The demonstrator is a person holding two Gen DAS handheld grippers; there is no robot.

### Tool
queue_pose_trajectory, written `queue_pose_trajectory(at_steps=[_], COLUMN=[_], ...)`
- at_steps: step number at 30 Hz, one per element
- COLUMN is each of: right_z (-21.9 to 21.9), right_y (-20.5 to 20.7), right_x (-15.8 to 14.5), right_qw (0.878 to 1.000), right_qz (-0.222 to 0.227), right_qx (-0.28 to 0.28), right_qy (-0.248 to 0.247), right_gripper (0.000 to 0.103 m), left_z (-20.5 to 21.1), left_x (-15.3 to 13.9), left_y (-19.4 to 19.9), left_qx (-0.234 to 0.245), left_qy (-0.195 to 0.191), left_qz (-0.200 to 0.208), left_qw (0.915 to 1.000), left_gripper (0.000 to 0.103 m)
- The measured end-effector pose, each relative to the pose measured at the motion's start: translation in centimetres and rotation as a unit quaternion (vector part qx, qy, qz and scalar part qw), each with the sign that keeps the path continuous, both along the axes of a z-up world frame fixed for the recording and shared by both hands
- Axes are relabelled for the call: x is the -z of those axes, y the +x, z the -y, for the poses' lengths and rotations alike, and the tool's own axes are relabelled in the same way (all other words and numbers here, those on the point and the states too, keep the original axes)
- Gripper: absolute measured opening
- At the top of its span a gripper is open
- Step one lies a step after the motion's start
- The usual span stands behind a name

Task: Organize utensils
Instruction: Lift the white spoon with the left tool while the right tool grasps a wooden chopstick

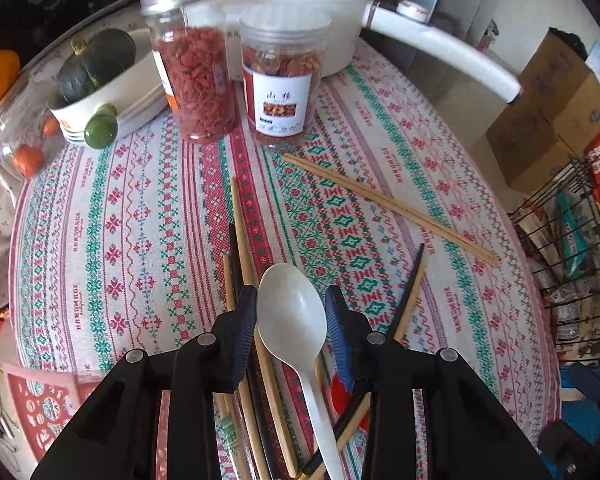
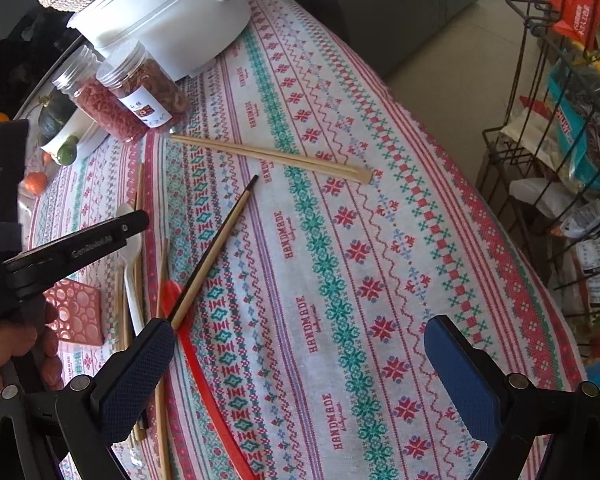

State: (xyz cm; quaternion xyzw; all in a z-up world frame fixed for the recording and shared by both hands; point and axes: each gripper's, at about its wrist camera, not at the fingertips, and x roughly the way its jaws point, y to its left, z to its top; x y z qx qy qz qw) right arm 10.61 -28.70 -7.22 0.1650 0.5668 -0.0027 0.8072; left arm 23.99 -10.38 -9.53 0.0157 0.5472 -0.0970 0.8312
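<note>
A white plastic spoon (image 1: 294, 320) lies on a pile of wooden and black chopsticks (image 1: 244, 248) on the patterned tablecloth. My left gripper (image 1: 291, 304) is open, its blue pads on either side of the spoon bowl, just above it. The spoon also shows in the right wrist view (image 2: 131, 256), with the left gripper (image 2: 76, 244) over it. A joined pair of wooden chopsticks (image 1: 388, 200) lies apart to the right, seen too in the right wrist view (image 2: 272, 156). A black and a wooden chopstick (image 2: 214, 248) lie crossed near a red utensil (image 2: 204, 372). My right gripper (image 2: 300, 364) is open and empty above the cloth.
Two clear jars of dried red fruit (image 1: 276, 76) stand at the back by a white pot (image 1: 300, 8) with a long handle. A bowl with a green squash (image 1: 96, 64) sits back left. A wire rack with packets (image 2: 572, 120) and cardboard boxes (image 1: 548, 120) stand beyond the table's right edge.
</note>
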Motion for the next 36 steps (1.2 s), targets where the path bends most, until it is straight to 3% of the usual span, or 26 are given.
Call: queue_pose_trajectory(at_steps=[9,11,14,18,24,29,36], right_z=[-3.7,-4.7,-4.4,-3.5,-5.3,-6.7,-8.5], right_y=[0.8,1.1,2.2,3.8,6.2,6.9,7.3], right_x=[3.4,4.3,4.9,5.5,7.5,7.5,7.9], right_qw=[0.997,0.995,0.995,0.996,0.995,0.997,0.995], right_qz=[-0.052,-0.065,-0.069,-0.06,-0.074,-0.075,-0.094], right_qx=[-0.061,-0.076,-0.059,-0.02,-0.005,0.005,0.006], right_qy=[0.01,0.017,0.044,0.061,0.065,0.011,-0.045], right_gripper=[0.072,0.06,0.054,0.053,0.045,0.034,0.03], left_z=[-3.1,-4.2,-6.4,-9.0,-12.2,-14.1,-15.3], left_x=[-7.0,-8.1,-9.1,-9.8,-9.5,-9.3,-9.2], left_y=[-9.2,-11.1,-13.8,-16.5,-17.0,-16.9,-17.1], left_qx=[0.049,0.053,0.05,0.036,0.016,0.007,0.009], left_qy=[-0.05,-0.059,-0.077,-0.08,-0.096,-0.108,-0.103], left_qz=[0.104,0.118,0.136,0.172,0.17,0.162,0.162], left_qw=[0.9921,0.9898,0.9865,0.9812,0.9807,0.9809,0.9813], left_gripper=[0.037,0.037,0.037,0.037,0.037,0.037,0.037])
